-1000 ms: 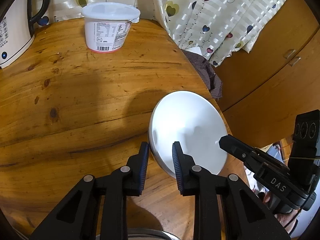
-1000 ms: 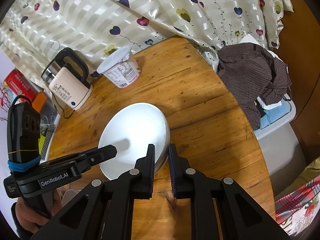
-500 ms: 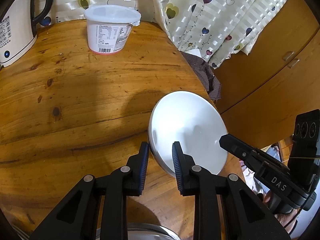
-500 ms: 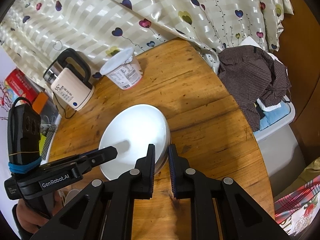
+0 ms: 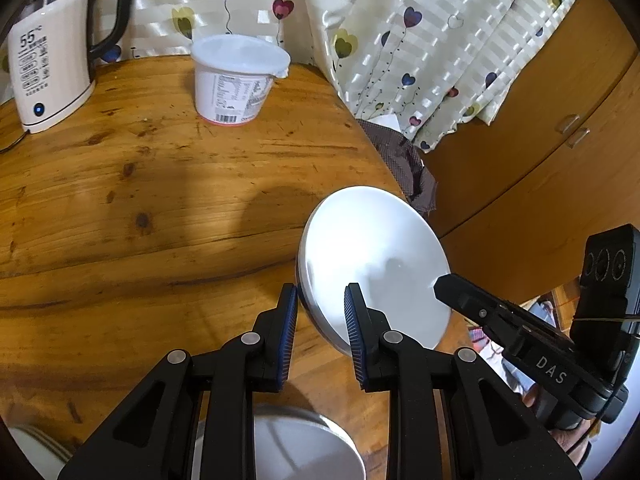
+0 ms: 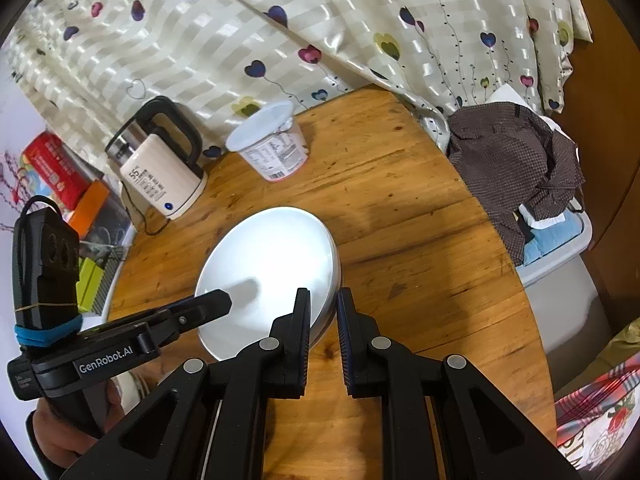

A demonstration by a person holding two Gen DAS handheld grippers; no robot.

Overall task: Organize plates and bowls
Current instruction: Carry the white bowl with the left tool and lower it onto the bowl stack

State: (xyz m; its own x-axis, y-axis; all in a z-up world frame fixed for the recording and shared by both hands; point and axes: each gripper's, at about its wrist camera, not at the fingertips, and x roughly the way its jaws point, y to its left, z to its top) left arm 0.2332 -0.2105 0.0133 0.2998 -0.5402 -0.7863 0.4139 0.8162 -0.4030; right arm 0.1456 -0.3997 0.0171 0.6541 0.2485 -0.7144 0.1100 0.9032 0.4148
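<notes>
While both grippers are clamping opposite edges of it, the round white ceramic bowl [image 5: 372, 264] is hanging tilted above the near-right part of the round varnished wooden table [image 5: 140, 208], clear of the surface.

Item: bowl. In the left wrist view its open face is turning up and toward the right, its underside toward the table; in the right wrist view [image 6: 272, 264] the face is turning up and toward the left. Being round, it has no long axis; it is showing as an oval running from lower near edge to upper far edge.

Item: left gripper [image 5: 320, 320]. Its jaws are closing on the bowl's near-left rim, one black finger under the outer wall, the other inside the hollow.

Item: right gripper [image 6: 323, 320]. Its jaws are standing almost together, pinching the rim at the opposite side, one finger inside, one outside.

Item: second white dish [image 5: 296, 444], lying on the table below the left gripper, partly hidden.

Item: white plastic lidded tub with printed label [image 5: 236, 80], standing upright at the far side of the table, well apart from the bowl.

Item: cream electric kettle with black handle [image 5: 48, 68], standing at the far left, near the tub.

Item: heart-patterned striped curtain [image 6: 280, 40], hanging behind the table.
</notes>
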